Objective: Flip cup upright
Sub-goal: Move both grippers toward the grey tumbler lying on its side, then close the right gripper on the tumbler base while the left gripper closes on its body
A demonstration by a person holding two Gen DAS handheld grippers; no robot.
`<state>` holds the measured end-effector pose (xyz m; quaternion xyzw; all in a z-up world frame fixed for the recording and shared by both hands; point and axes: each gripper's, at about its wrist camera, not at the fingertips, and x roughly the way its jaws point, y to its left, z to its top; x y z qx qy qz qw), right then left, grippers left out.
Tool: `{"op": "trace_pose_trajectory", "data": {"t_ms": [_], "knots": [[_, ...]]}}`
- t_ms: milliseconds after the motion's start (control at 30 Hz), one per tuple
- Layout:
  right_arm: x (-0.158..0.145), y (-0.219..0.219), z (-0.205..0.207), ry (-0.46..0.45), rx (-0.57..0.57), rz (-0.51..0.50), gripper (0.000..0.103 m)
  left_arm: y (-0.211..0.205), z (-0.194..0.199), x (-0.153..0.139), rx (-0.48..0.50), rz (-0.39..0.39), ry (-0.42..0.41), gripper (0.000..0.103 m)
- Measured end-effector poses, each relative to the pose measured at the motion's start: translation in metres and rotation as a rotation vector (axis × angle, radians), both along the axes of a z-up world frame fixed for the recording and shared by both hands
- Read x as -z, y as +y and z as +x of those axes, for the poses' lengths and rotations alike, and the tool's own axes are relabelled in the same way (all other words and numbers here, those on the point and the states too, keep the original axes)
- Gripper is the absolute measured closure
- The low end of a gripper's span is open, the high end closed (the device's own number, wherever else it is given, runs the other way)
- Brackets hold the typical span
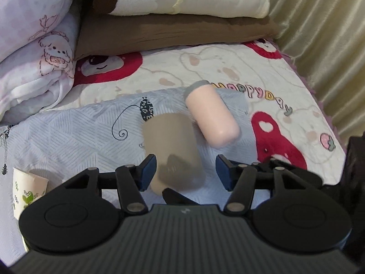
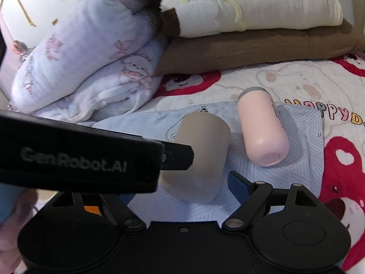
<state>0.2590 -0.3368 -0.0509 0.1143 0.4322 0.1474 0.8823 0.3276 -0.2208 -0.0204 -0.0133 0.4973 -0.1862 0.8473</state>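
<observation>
A beige cup (image 1: 173, 150) lies on its side on a pale blue cloth (image 1: 75, 137); it also shows in the right wrist view (image 2: 200, 157). A pink bottle with a grey cap (image 1: 211, 116) lies on its side just right of it, also in the right wrist view (image 2: 262, 125). My left gripper (image 1: 186, 173) is open, its jaws straddling the cup's near end, the left pad (image 1: 148, 171) close to the cup. In the right wrist view the left gripper's body (image 2: 79, 157) crosses the frame and touches the cup. My right gripper (image 2: 182, 194) is open just short of the cup; its left finger is hidden.
A paper cup with a leaf print (image 1: 29, 189) stands at the left on the cloth. Folded quilts (image 2: 86, 68) and stacked pillows (image 2: 251, 22) fill the back. A bear-print bedspread (image 1: 285, 96) lies under all, with a curtain (image 1: 330, 34) beyond the bed's right edge.
</observation>
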Motion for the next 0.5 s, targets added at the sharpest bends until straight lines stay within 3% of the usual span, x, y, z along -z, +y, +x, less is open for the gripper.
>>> {"op": "trace_pose_trajectory", "data": {"t_ms": [500], "knots": [[0.036,0.002,0.046,0.080,0.032,0.050,0.016,0.003,0.021,0.020,-0.039,0.001,0.036,0.050]]}}
